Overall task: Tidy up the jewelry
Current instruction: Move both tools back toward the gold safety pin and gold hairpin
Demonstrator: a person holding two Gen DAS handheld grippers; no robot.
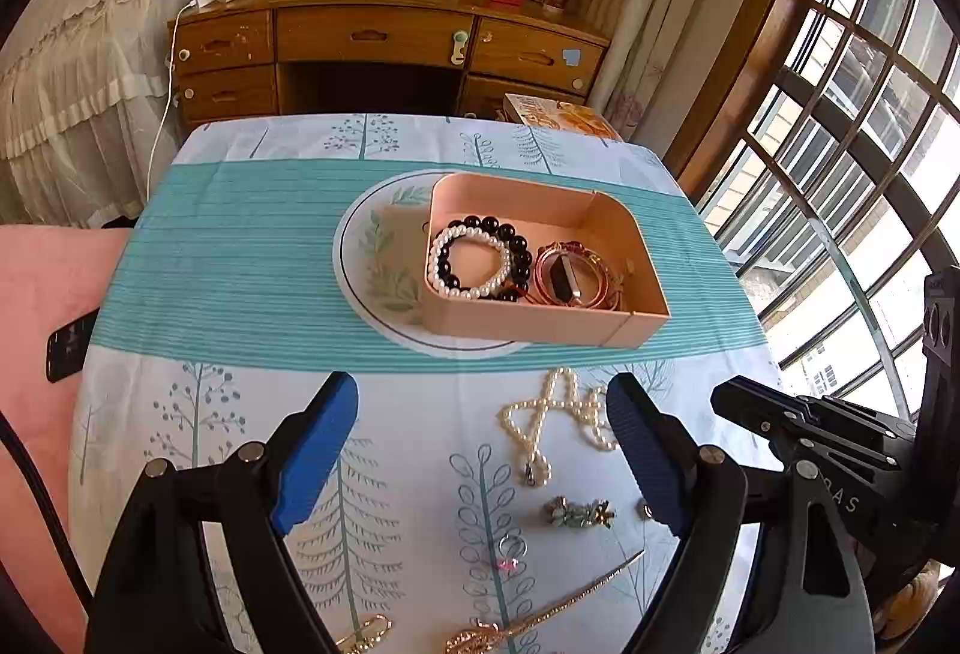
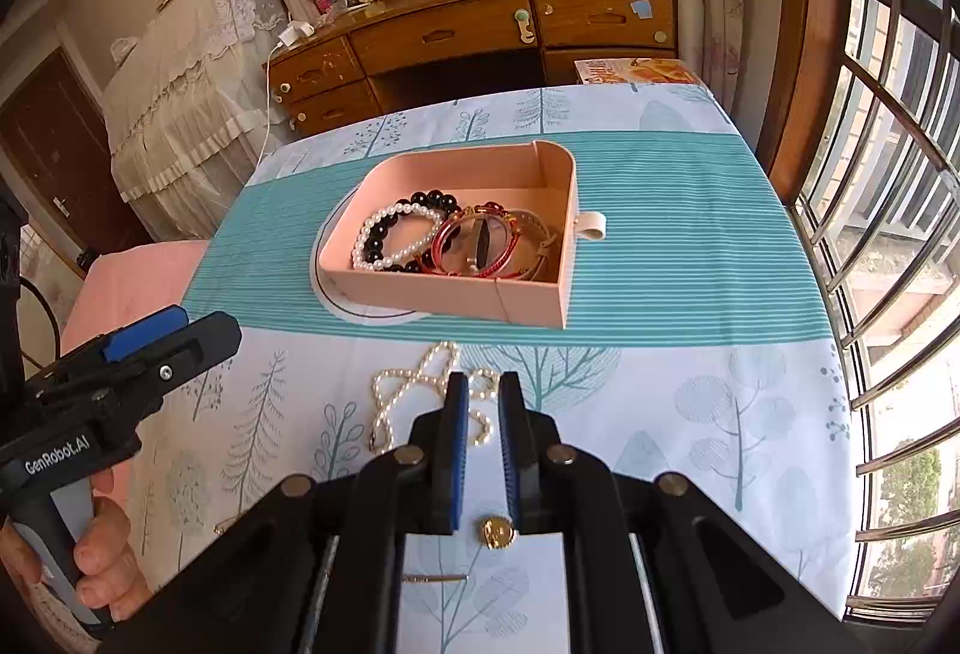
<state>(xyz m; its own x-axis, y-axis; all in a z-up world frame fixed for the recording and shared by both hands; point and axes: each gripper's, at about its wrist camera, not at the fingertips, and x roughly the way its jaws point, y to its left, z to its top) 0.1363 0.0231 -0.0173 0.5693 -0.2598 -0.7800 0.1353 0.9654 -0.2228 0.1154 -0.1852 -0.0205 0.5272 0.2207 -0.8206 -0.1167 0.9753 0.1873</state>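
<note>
A pink tray [image 1: 645,258] [image 2: 543,162] sits mid-table holding a pearl bracelet [image 1: 468,261] [image 2: 390,234], a black bead bracelet [image 1: 510,234] and a red-gold bangle [image 1: 567,276] [image 2: 474,240]. A pearl necklace [image 1: 540,414] [image 2: 414,378] lies on the cloth in front of it. My left gripper [image 1: 483,408] is open, wide apart, above the cloth left of the necklace. My right gripper [image 2: 483,384] is nearly closed, its tips over the necklace's right part; nothing visibly clamped. A gold round piece [image 2: 497,532] lies under it.
Near the front edge lie a flower brooch [image 1: 579,513], a ring [image 1: 511,546], a gold hairpin [image 1: 540,612] and a gold clip [image 1: 369,631]. A white plate [image 1: 372,258] lies under the tray. A phone [image 1: 69,345] lies left. A desk [image 1: 384,36] stands behind; window at right.
</note>
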